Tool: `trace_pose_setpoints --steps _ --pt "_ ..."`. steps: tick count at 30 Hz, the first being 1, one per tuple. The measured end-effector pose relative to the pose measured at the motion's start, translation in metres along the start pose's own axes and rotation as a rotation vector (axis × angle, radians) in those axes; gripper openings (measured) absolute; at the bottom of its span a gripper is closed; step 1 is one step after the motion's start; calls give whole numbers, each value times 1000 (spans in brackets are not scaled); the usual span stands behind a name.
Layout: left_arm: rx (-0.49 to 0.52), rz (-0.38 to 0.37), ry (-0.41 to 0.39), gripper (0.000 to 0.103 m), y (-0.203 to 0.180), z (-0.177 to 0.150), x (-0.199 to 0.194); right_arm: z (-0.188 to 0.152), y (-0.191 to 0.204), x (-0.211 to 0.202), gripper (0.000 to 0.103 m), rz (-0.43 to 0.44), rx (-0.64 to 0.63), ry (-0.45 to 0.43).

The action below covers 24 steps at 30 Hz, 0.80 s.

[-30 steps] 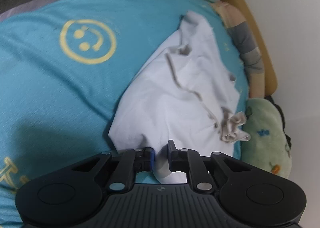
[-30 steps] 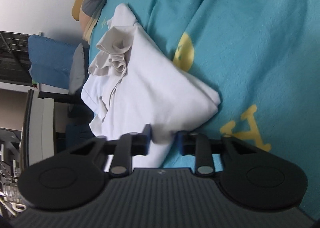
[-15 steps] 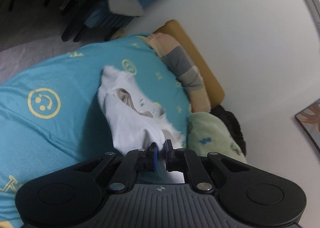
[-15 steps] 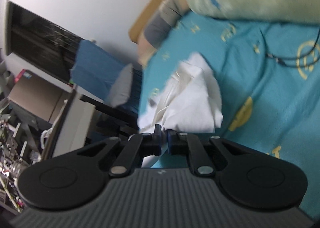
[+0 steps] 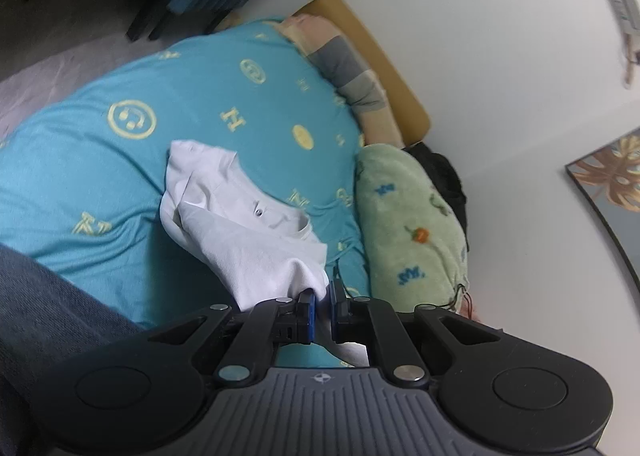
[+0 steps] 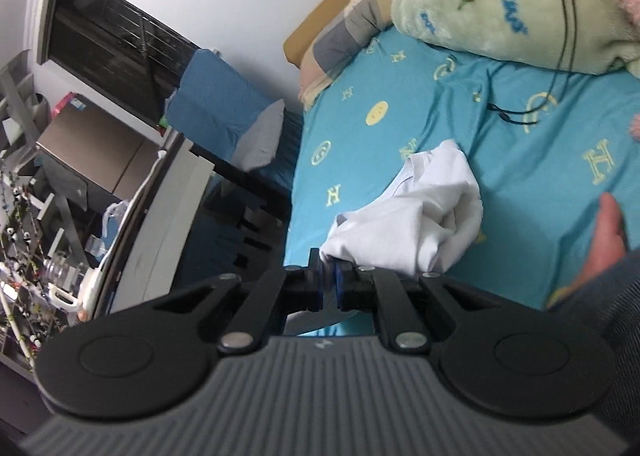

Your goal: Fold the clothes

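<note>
Looking along the left wrist view, we find the left gripper (image 5: 323,306) with its jaws drawn nearly together, a fold of the white shirt (image 5: 240,223) pinched between the blue pads (image 5: 307,314). From that grip the shirt trails forward and down onto the teal bedsheet (image 5: 120,175), collar and a small button facing up. A green plush blanket (image 5: 408,223) lies just beside the shirt, against the white wall (image 5: 500,55). A striped pillow (image 5: 348,71) sits at the far edge of the bed.

Along the right wrist view, we see the right gripper (image 6: 328,284) likewise closed to a narrow slit on an edge of the white shirt (image 6: 420,211), which bunches ahead of the fingers over the teal bedsheet (image 6: 540,175). A black cable (image 6: 520,111) lies on the sheet beyond, running up over the green plush blanket (image 6: 500,7). A blue chair (image 6: 224,103) stands off the bed's side.
</note>
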<state>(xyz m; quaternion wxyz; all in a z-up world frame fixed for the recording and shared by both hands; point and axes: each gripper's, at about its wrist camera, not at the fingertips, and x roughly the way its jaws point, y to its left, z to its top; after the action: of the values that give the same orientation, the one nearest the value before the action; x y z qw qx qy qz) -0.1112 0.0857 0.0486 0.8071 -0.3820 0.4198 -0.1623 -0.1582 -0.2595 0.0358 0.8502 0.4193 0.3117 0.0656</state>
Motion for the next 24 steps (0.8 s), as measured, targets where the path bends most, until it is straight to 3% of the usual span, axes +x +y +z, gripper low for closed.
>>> trace_pose_setpoints --steps 5,10,14,19,22,24 --pt "-18 64 -25 7 -6 32 35 31 6 45 10 -34 0 -9" --pt "-47 149 -47 8 -6 81 102 66 4 113 10 -75 9 -14" --pt "-82 191 -18 8 18 113 165 87 -14 176 11 -131 2 23" --pt "-2 255 9 8 42 125 229 97 -60 237 11 -164 70 108" --pt "44 250 15 10 52 123 245 98 -77 256 12 -157 64 157" --pt "67 227 29 21 57 122 248 97 -79 261 13 -156 16 198"
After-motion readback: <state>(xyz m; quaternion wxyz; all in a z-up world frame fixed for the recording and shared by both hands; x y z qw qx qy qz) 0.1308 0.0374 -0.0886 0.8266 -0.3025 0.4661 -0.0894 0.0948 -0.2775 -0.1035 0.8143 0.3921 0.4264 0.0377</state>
